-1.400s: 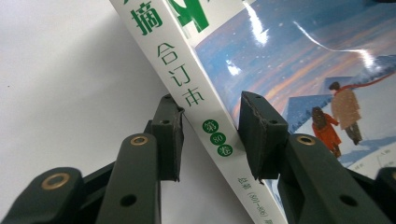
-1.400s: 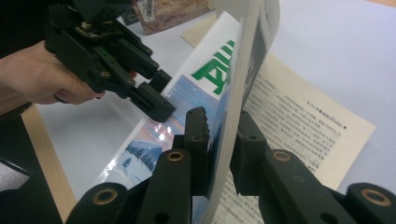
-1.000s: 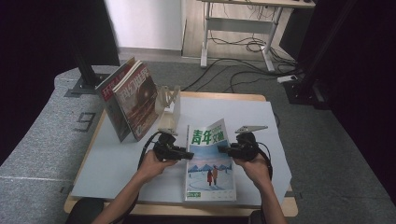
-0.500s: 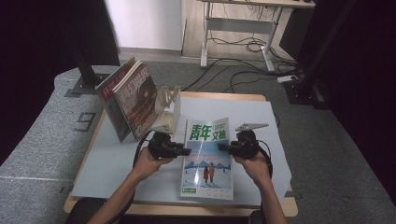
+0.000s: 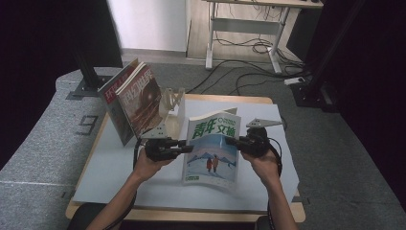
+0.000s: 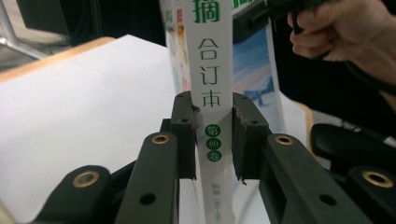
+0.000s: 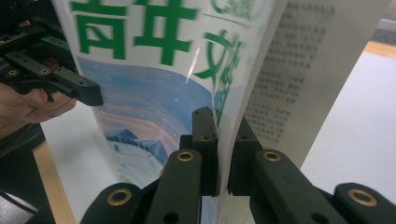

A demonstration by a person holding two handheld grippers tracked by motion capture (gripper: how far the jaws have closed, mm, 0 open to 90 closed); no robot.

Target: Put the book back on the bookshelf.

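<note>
A magazine (image 5: 210, 153) with a green title and a blue snowy cover stands tilted above the white sheet, held from both sides. My left gripper (image 5: 187, 147) grips its left edge. In the left gripper view its jaws have just been closing and the pads press on the white spine (image 6: 210, 70) between them, at my left gripper (image 6: 214, 135). My right gripper (image 5: 233, 141) holds the opposite edge. In the right gripper view my right gripper (image 7: 222, 144) is shut on the cover and pages (image 7: 140, 93).
Several magazines (image 5: 136, 103) lean upright at the back left of the table, beside a pale rack (image 5: 172, 100). A white sheet (image 5: 110, 167) covers the wooden table (image 5: 249, 99). Desk legs and cables lie on the floor behind.
Both grippers have risen with the magazine. It went from lying nearly flat on the sheet to standing more upright, its lower edge lifted off the table.
</note>
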